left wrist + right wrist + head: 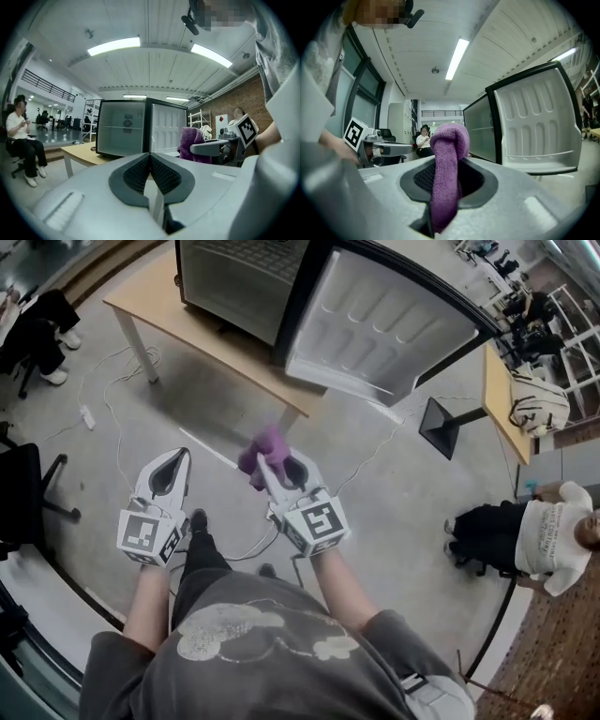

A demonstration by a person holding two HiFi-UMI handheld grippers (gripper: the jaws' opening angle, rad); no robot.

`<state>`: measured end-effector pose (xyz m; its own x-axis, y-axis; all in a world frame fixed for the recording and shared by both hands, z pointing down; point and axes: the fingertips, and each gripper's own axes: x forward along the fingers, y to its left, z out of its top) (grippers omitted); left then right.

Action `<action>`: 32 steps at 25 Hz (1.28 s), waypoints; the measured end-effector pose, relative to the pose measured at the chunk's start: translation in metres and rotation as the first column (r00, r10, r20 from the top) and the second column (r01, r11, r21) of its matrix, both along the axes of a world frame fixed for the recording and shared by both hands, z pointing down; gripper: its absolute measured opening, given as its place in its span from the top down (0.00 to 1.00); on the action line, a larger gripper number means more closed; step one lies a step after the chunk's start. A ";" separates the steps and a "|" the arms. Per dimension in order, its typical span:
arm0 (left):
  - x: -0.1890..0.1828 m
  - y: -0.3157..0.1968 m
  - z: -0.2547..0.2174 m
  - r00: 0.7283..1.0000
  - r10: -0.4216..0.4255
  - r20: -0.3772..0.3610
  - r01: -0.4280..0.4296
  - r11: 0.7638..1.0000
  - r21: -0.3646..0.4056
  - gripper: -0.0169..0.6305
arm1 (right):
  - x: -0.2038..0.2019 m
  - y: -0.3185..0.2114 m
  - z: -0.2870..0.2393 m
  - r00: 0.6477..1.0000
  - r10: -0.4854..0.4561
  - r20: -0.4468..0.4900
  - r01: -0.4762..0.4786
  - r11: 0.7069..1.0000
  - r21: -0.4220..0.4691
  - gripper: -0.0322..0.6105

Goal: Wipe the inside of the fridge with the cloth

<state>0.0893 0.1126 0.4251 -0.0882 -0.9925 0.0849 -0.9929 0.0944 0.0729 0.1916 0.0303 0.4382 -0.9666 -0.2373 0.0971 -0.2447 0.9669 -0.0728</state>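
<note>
Holding cloth (pixel 265 444) clamped in my right gripper (pixel 274 465), wad standing forward out of jaws. Left gripper (pixel 178 457) pressed closed, nothing between. Fridge (pixel 239 277) on table (pixel 216 348) straight ahead, well apart, door (pixel 380 324) swung right, cavity facing me. Right gripper nearer; forward reach judged necessary.
</note>
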 end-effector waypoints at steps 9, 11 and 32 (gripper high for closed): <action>0.123 0.041 0.002 1.000 -0.018 0.023 0.017 1.000 0.015 0.95 | 0.110 0.048 0.001 0.997 -0.064 0.039 0.063 0.998 0.019 0.83; 0.144 0.051 -0.001 1.000 -0.017 0.023 0.017 1.000 0.019 0.95 | 0.126 0.058 0.004 0.997 -0.078 0.028 0.077 0.997 0.021 0.83; 0.201 0.135 -0.027 0.998 -0.061 0.033 0.060 0.997 0.045 0.95 | 0.150 0.127 0.005 0.984 -0.178 -0.032 0.179 0.983 0.049 0.83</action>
